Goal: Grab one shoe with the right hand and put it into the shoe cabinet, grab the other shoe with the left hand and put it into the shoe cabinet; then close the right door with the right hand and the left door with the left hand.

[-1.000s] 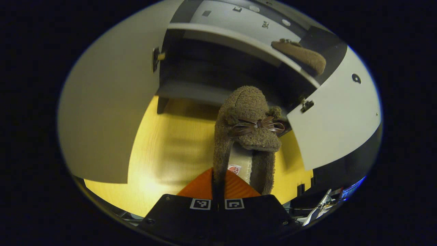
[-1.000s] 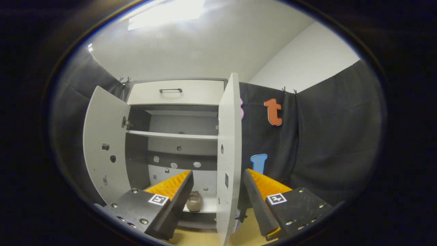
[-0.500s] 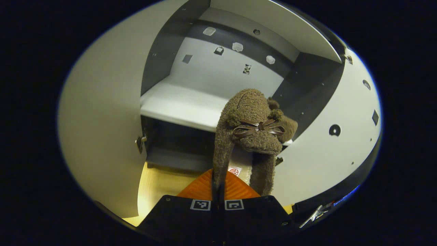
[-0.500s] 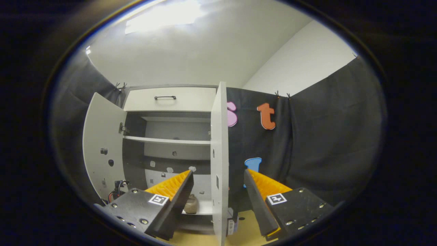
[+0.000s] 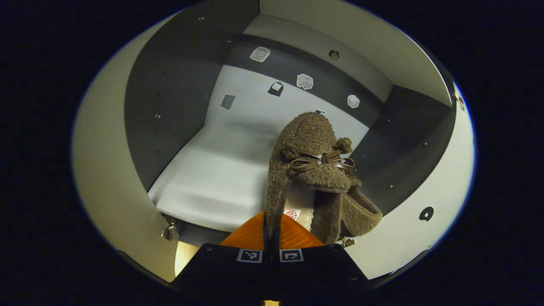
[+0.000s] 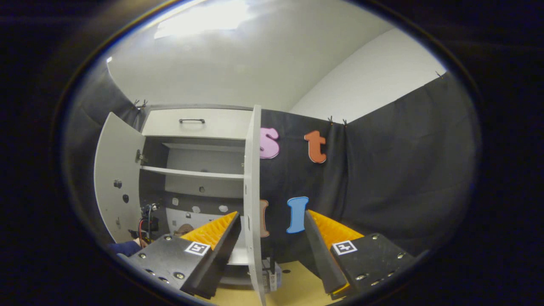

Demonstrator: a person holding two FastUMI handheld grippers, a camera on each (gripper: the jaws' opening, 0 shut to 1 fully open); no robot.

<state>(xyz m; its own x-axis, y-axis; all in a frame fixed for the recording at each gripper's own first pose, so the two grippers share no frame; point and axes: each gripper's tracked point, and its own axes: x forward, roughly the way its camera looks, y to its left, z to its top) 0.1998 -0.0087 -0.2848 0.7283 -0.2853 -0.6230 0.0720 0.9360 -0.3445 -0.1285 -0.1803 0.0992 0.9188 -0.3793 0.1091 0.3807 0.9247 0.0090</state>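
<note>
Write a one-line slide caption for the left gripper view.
Left gripper shut on a brown fuzzy shoe, holding it over the cabinet's pale shelf beside the other shoe.

The left gripper (image 5: 272,231) pinches a fuzzy brown slipper with a leather bow (image 5: 312,170) over the white cabinet shelf (image 5: 212,182) (a second fuzzy brown slipper (image 5: 361,212) lies just behind).
</note>
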